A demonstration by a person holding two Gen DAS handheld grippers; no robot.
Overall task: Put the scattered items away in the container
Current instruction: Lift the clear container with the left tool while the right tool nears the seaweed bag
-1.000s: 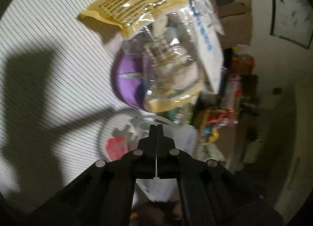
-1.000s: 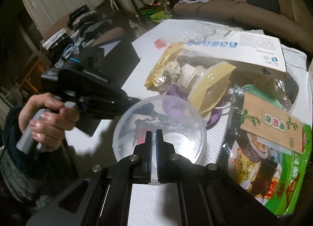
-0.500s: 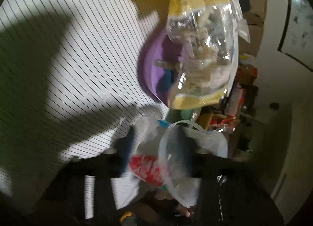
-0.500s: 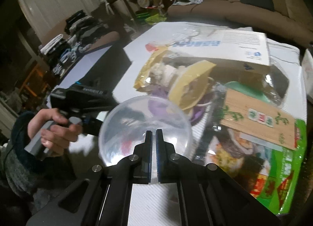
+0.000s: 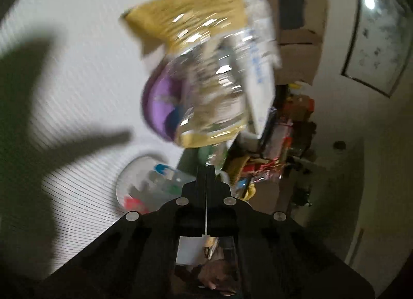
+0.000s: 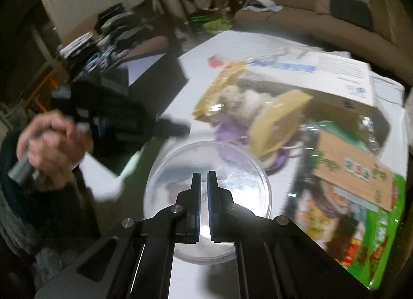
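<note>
A clear plastic bowl (image 6: 206,167) sits on the white table just ahead of my right gripper (image 6: 204,177), whose jaws are closed on its near wall. Small red, blue and green pieces lie blurred inside the bowl (image 5: 140,185). My left gripper (image 5: 206,169) is shut with nothing in it, just right of the bowl. In the right wrist view the left gripper (image 6: 178,128) points right, above the table beside the bowl's far left rim. Behind the bowl, a yellow-and-clear snack bag (image 6: 258,107) lies over a purple item (image 6: 227,128).
A white box with blue print (image 6: 335,74) lies at the back of the table. A green packet with a brown card (image 6: 361,177) fills the right side. A black box (image 6: 155,76) stands at the left edge. A sofa (image 6: 322,14) runs behind.
The left gripper opened close over the bowl half a second ago and has shut again, drawn back. The right gripper's jaws still sit on the bowl.
</note>
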